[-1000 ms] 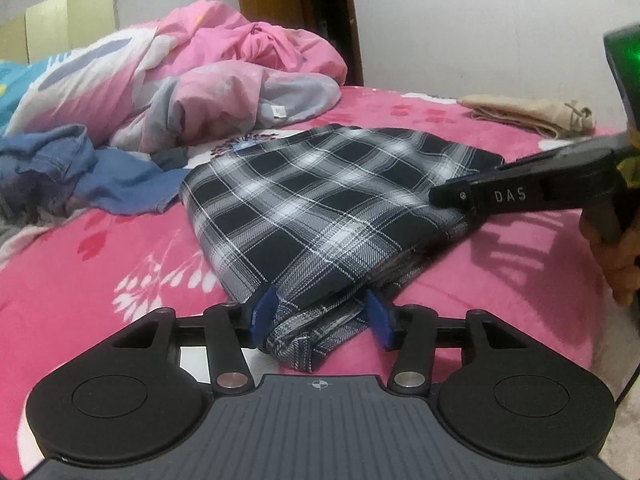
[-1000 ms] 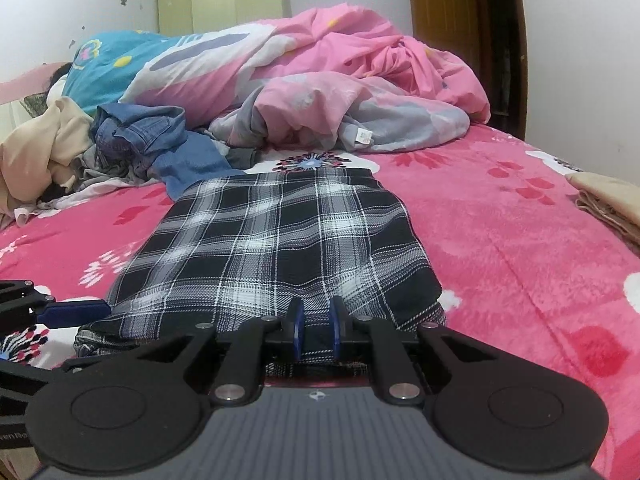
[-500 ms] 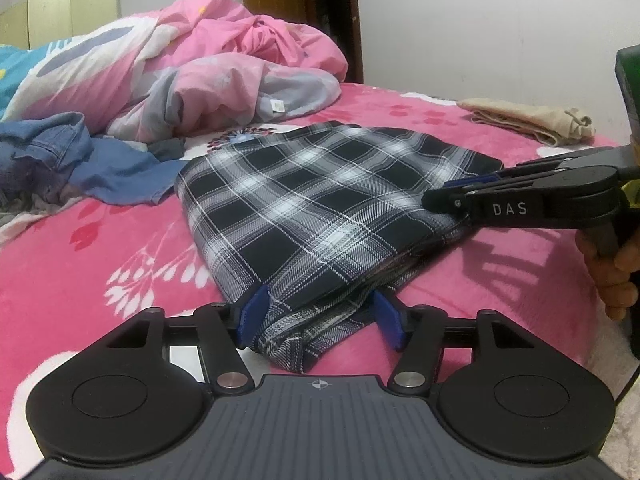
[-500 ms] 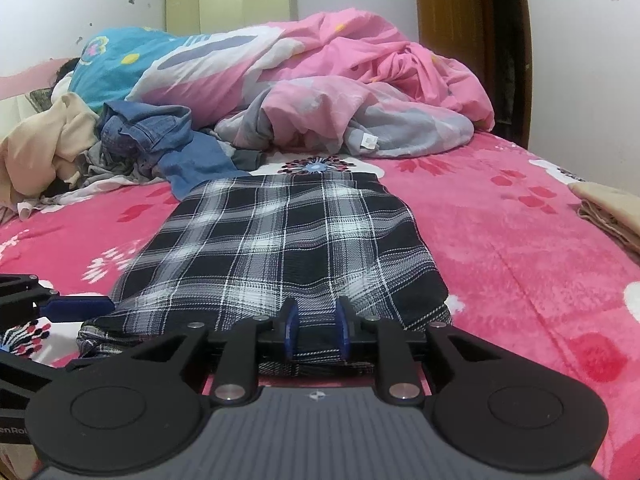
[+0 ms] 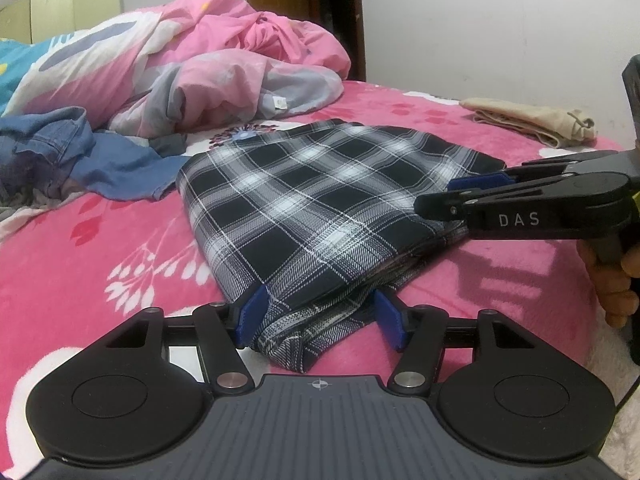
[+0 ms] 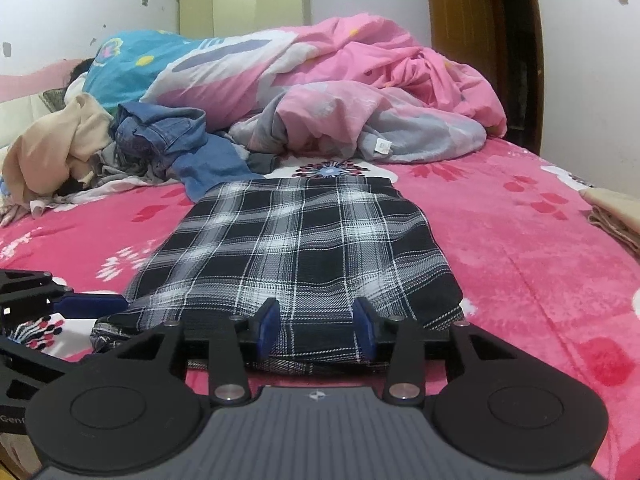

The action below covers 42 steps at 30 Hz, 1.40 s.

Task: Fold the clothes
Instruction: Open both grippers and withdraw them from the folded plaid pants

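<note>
A folded black-and-white plaid garment (image 5: 320, 200) (image 6: 304, 248) lies flat on the pink bed (image 5: 100, 264). My left gripper (image 5: 320, 318) straddles its near corner. Its blue pads stand apart and the right pad is clear of the cloth. In the right wrist view the left gripper (image 6: 92, 304) reaches in at the garment's left corner. My right gripper (image 6: 316, 328) is at the near edge. Its jaws are opening, with the flat cloth edge between the pads and no pinch on it. A hand (image 5: 612, 280) holds the right gripper (image 5: 438, 194) at the garment's right side.
A crumpled pink quilt (image 6: 360, 80) fills the far side of the bed. Denim clothes (image 6: 168, 132) and a beige garment (image 6: 52, 148) are piled at the far left. A folded beige cloth (image 5: 532, 120) lies at the right edge by the wall. A wooden door (image 6: 460, 8) stands behind.
The right gripper's jaws have spread from a near-shut pinch on the plaid edge and let it go. The left jaws widened slightly. Neither hand has moved.
</note>
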Each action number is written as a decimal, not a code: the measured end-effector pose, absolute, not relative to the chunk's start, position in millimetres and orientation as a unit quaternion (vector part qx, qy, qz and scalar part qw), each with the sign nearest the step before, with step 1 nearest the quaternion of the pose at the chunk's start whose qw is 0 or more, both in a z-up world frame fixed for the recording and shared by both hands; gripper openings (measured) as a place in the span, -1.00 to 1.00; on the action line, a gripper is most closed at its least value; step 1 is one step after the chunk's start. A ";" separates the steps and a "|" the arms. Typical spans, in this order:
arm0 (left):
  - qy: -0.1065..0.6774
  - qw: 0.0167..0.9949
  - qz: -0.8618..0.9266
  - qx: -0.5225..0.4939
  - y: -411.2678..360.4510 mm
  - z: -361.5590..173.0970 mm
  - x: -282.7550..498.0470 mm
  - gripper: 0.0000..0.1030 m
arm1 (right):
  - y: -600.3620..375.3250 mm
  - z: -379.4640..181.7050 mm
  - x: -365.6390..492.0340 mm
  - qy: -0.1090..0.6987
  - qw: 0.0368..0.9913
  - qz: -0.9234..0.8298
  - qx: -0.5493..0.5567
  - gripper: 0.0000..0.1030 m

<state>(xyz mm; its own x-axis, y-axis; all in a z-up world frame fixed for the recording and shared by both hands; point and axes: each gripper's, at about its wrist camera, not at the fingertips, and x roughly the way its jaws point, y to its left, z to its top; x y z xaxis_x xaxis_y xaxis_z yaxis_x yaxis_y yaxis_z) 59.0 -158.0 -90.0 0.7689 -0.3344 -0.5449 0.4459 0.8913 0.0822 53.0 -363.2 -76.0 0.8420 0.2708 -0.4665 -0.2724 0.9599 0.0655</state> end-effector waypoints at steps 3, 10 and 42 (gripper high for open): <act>0.269 0.935 -0.208 0.104 -158.1 -90.1 59.4 0.16 | -362.6 -75.8 52.8 0.242 0.960 0.141 -0.002 -0.16; 0.271 0.934 -0.208 0.102 -157.5 -89.5 60.3 0.16 | -363.1 -75.9 52.8 0.242 0.960 0.142 -0.001 -0.15; 0.382 0.914 -0.125 0.052 -154.1 -66.3 75.5 0.21 | -404.3 -84.8 22.0 0.217 0.958 0.091 0.164 1.00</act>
<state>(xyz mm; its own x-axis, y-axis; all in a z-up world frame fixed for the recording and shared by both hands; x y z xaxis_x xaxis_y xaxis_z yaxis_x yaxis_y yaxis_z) 75.5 -154.1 -66.3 0.6764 -0.1884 -0.7120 0.2686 0.9633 0.0003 22.0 -404.3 -84.8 0.8898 0.2450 -0.3851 -0.1027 0.9296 0.3539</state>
